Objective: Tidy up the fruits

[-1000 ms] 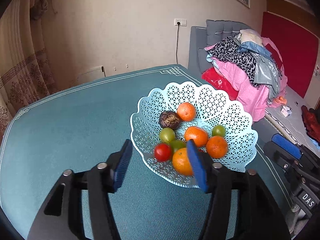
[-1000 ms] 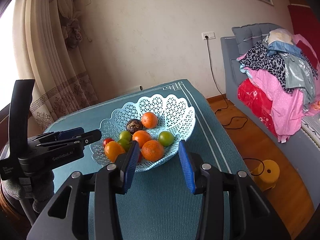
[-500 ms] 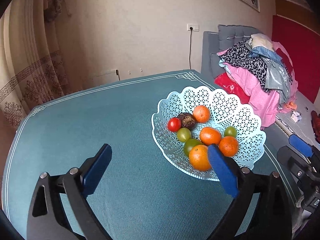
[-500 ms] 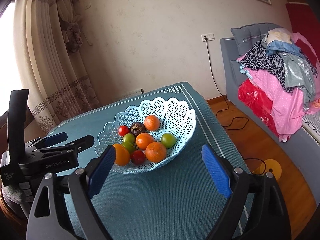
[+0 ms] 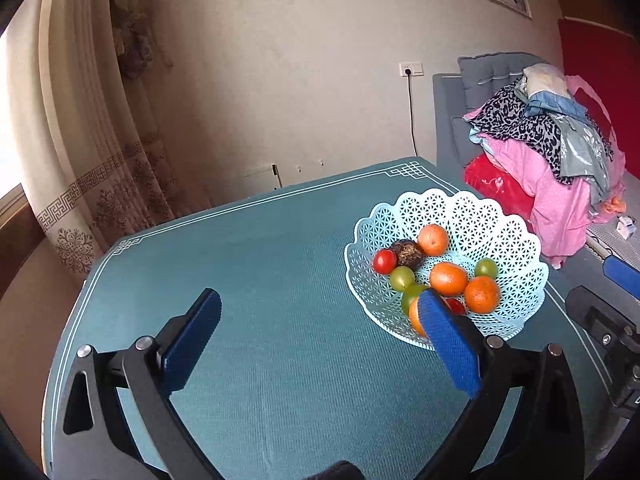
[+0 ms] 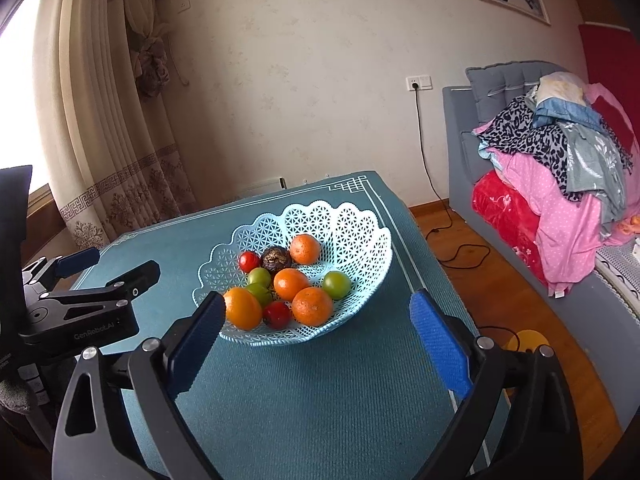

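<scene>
White "GenRobot.AI" print on left gripper (image 6: 116, 270) body; left gripper spread wide, right gripper (image 6: 316, 320) opening, both empty.

Blk grippers (image 6: 316, 340); blue pads (image 6: 438, 344)

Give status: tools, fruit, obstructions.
Left tool open, empty. Right tool opening, empty. Fruit all in basket on table. Nothing in the way.

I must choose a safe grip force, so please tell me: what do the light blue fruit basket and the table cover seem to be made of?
Fruit basket: probably moulded plastic, matte to slightly glossy; its thin lattice walls and scalloped rim look rigid. Table cover: apparently woven or ribbed teal fabric, matte, with fine parallel ridges and a printed white border.
</scene>
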A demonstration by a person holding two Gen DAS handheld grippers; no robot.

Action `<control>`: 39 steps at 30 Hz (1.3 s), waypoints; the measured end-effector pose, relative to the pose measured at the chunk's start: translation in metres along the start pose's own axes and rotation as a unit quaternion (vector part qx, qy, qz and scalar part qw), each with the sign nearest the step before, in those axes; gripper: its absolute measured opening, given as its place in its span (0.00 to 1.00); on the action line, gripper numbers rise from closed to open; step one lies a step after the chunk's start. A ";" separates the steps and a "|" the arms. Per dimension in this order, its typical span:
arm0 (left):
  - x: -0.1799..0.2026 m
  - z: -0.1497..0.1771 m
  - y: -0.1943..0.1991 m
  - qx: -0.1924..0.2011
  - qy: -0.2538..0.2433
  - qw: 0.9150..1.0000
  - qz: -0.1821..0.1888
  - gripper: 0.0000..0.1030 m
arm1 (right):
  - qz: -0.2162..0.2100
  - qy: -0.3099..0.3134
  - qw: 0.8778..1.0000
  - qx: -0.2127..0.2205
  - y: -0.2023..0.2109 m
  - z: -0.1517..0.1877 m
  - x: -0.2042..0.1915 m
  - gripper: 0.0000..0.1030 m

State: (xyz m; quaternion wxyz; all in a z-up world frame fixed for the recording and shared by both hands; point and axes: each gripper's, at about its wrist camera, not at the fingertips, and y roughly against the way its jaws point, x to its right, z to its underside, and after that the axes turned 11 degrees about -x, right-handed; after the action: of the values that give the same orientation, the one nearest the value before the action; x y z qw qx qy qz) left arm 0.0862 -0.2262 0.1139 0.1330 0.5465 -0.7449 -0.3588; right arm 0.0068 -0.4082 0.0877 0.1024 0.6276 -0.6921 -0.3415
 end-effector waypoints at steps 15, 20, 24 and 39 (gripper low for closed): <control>0.000 0.004 0.024 0.022 -0.020 0.997 -0.067 0.97 | 0.013 0.026 1.000 -0.003 0.008 -0.001 -0.009 0.92; 0.000 0.004 0.029 0.028 -0.023 0.997 -0.075 0.97 | 0.018 0.027 0.999 0.003 0.013 -0.002 -0.008 0.92; 0.002 0.004 0.032 0.033 -0.027 0.996 -0.083 0.97 | 0.028 0.036 0.999 0.007 0.015 -0.002 -0.011 0.92; 0.007 0.007 0.034 0.031 -0.041 0.993 -0.107 0.97 | 0.048 0.062 0.997 -0.008 0.010 0.000 -0.018 0.92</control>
State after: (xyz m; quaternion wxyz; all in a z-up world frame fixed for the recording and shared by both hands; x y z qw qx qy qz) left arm 0.0556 -0.2248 0.1310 0.0466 0.6121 -0.6974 -0.3699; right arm 0.0022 -0.3918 0.0987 0.1661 0.6126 -0.7110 -0.3025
